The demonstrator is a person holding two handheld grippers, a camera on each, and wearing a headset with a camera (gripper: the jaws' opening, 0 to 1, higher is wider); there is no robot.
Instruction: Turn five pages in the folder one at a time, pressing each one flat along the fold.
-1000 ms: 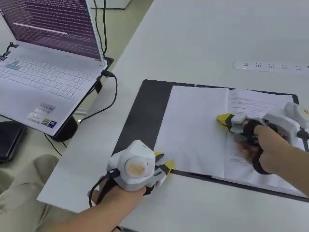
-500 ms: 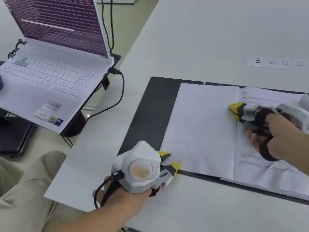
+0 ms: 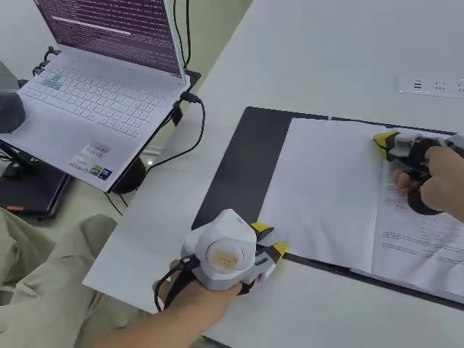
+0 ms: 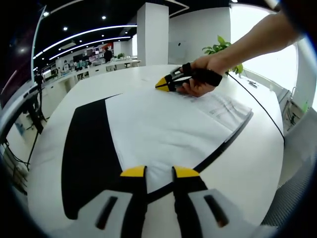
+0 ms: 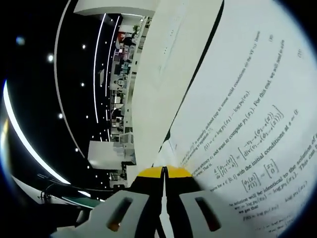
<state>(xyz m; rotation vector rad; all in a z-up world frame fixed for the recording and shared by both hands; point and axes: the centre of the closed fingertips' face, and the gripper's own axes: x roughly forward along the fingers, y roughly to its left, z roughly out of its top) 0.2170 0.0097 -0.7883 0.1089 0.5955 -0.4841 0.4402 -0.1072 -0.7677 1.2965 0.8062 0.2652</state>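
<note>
On the smooth white bench (image 3: 348, 51), one flat folder (image 3: 235, 170) with a matte black cover lies open. It shows two sheets: a blank white page (image 3: 326, 188) on the left and a printed page (image 3: 420, 243) of formulas on the right. At the folder's near edge sits the left gripper (image 3: 270, 241), its yellow-tipped jaws slightly apart and holding nothing. Near the top of the fold, the right gripper (image 3: 384, 139) has its jaws pressed together. One white laptop (image 3: 94, 101) stands to the left.
</note>
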